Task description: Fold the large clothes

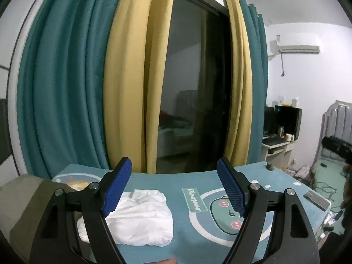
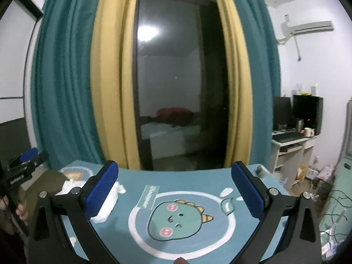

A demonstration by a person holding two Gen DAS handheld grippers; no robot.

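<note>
A white garment (image 1: pixel 136 217) lies folded into a rumpled bundle on the left part of a blue dinosaur mat (image 1: pixel 198 242). My left gripper (image 1: pixel 175 171) hovers above and in front of it, jaws wide open, nothing between the blue pads (image 1: pixel 116 189). In the right wrist view the garment (image 2: pixel 107 200) shows only partly behind the left finger. My right gripper (image 2: pixel 175 171) is open and empty over the mat's dinosaur picture (image 2: pixel 176 220). At the far left of that view a hand holds the left gripper (image 2: pixel 29 155).
An olive-grey cloth or cushion (image 1: pixel 22 202) lies left of the mat. A phone (image 1: pixel 316 199) rests near the mat's right edge and a small dark object (image 1: pixel 269 166) at its far corner. Teal and yellow curtains (image 1: pixel 123 77) and a dark glass door stand behind; a cluttered desk (image 2: pixel 292 140) stands to the right.
</note>
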